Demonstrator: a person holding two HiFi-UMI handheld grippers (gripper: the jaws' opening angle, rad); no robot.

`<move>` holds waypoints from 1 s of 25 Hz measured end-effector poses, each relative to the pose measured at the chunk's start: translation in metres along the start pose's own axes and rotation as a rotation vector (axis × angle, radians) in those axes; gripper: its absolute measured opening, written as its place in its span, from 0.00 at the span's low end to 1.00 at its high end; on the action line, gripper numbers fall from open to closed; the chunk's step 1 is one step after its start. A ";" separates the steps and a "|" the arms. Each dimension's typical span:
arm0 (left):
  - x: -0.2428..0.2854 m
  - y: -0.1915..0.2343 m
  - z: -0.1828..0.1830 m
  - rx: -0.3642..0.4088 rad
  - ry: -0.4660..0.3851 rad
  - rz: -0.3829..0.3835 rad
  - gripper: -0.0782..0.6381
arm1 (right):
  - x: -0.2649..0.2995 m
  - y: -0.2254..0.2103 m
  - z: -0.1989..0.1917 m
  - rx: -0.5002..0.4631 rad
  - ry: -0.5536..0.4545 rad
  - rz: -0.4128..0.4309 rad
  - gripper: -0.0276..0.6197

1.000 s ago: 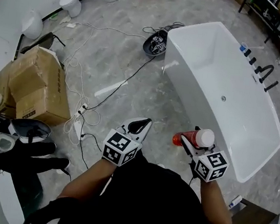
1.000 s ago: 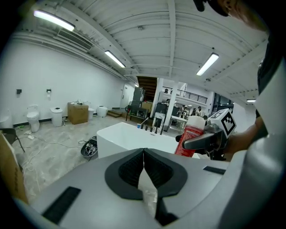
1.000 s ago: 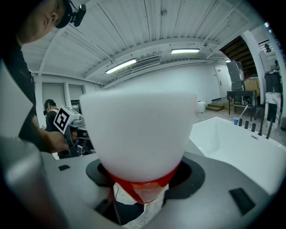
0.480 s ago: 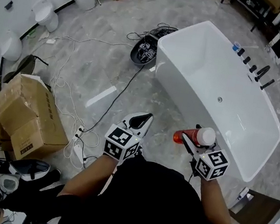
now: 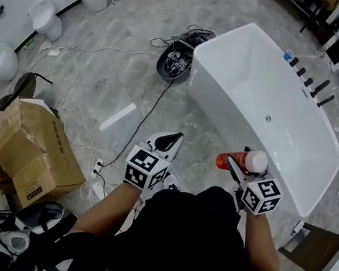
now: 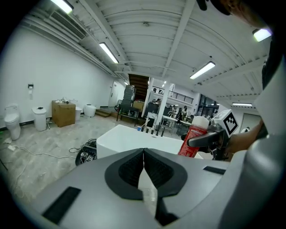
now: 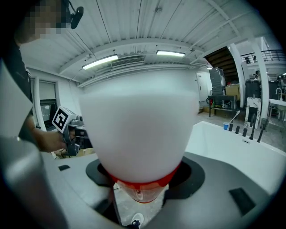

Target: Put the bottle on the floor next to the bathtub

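Compared with a second ago, the head view has swung: the bathtub [image 5: 270,83] now lies closer, at 1 o'clock, and the cardboard box [image 5: 27,143] has slid toward 8 o'clock, so the person appears to be closing in on the drop spot. The bottle [image 5: 240,161] remains clamped sideways in the right gripper [image 5: 235,164], above the floor [image 5: 135,70] at 4 o'clock and not yet set down. The left gripper [image 5: 167,143] has its jaws pressed together on nothing. Print on the bottle's red label, the box and the person's dark garment is too small to read.
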State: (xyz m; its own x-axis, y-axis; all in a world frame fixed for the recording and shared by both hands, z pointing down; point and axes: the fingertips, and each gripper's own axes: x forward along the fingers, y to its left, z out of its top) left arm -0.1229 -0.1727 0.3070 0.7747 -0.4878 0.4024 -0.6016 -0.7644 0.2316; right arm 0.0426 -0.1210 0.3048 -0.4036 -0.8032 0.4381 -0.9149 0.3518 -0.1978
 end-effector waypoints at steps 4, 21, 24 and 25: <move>0.003 0.018 0.007 -0.014 -0.001 0.004 0.13 | 0.016 -0.002 0.012 -0.005 0.011 0.003 0.48; 0.062 0.052 -0.016 -0.063 0.079 0.114 0.13 | 0.105 -0.071 -0.004 -0.057 0.094 0.073 0.48; 0.081 0.054 -0.027 -0.086 0.092 0.127 0.13 | 0.127 -0.088 -0.018 -0.063 0.111 0.088 0.48; 0.088 0.056 -0.031 -0.090 0.096 0.131 0.13 | 0.134 -0.093 -0.022 -0.063 0.114 0.093 0.48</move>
State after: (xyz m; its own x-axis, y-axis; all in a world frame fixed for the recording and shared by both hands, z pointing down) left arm -0.0942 -0.2453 0.3827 0.6691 -0.5349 0.5159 -0.7145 -0.6541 0.2485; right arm 0.0734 -0.2509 0.4017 -0.4814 -0.7069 0.5182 -0.8705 0.4548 -0.1882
